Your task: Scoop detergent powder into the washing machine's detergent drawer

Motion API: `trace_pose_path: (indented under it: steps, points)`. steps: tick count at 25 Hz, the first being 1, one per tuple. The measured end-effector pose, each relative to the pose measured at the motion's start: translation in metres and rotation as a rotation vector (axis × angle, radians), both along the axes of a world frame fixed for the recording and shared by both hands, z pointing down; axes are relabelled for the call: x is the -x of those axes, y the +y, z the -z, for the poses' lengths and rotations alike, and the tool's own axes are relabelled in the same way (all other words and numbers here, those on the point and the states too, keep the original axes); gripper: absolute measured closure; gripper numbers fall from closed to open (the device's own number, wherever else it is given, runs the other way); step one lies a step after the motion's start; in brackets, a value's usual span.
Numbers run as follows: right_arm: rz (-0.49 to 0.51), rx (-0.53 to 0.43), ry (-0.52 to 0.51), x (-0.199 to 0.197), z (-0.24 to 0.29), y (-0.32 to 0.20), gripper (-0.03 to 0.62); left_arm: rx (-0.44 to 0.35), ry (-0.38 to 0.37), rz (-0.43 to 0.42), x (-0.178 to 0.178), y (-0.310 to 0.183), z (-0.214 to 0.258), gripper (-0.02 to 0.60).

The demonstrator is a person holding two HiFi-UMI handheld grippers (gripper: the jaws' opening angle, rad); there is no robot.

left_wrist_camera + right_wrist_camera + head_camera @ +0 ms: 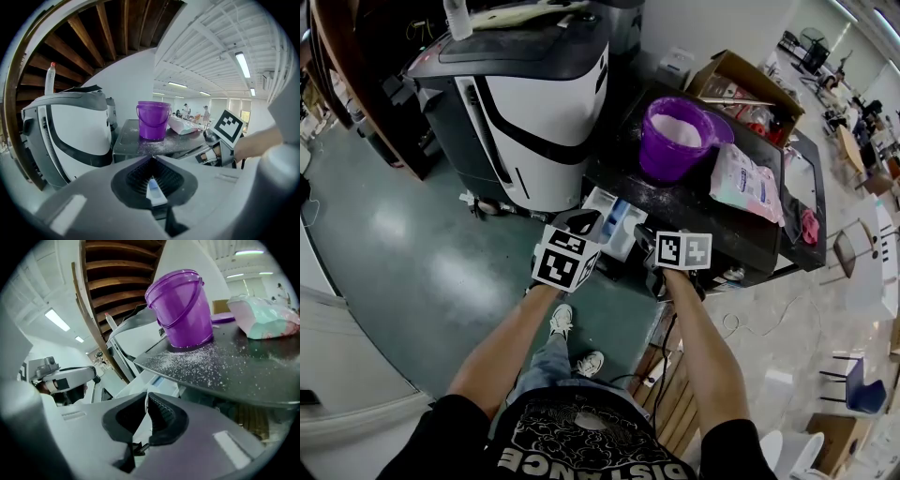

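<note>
The white and dark washing machine [534, 122] stands left of a black table [694, 202]. Its white detergent drawer [614, 220] with a blue insert is pulled out between them. A purple bucket [675, 141] holding white powder sits on the table, and also shows in the gripper views [153, 119] [183, 310]. My left gripper [584, 223] hovers at the drawer's left edge. Its pads meet at the tips [152, 161], with only a white and blue sliver behind them. My right gripper [643, 234] is at the drawer's right side, its jaws [147, 397] together and holding nothing.
A pale detergent bag [747, 183] lies right of the bucket, and spilt powder [211, 362] dusts the tabletop. An open cardboard box [741, 84] sits behind. A bottle [457, 19] stands on the machine. Wooden slats [666, 384] and a cable lie by my feet.
</note>
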State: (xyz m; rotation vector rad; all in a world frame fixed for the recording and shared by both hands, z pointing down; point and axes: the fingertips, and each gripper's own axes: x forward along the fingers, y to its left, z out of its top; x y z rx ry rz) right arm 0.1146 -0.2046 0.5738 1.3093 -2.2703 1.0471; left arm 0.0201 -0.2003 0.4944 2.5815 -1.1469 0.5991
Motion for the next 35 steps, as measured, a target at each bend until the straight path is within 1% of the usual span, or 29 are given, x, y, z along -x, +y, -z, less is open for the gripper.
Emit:
trace_pose_path:
  steps: [5,9,21,26,35]
  points:
    - [0.075,-0.026,0.111,0.003,-0.001,0.0,0.56,-0.003,0.0,0.002,0.0,0.0,0.001,0.572]
    - [0.135,-0.054,0.165,0.008,-0.001,-0.001,0.56,0.003,-0.002,0.009,0.003,-0.001,0.001,0.572]
    - [0.269,-0.13,0.392,0.013,-0.001,0.001,0.56,0.009,-0.006,0.011,0.006,0.0,-0.002,0.572]
    - [0.314,-0.16,0.471,0.015,-0.001,0.002,0.56,0.001,-0.004,0.013,0.006,0.0,0.001,0.572]
    - [0.371,-0.209,0.581,0.016,0.0,0.003,0.56,-0.002,-0.005,0.013,0.007,0.001,0.001,0.572]
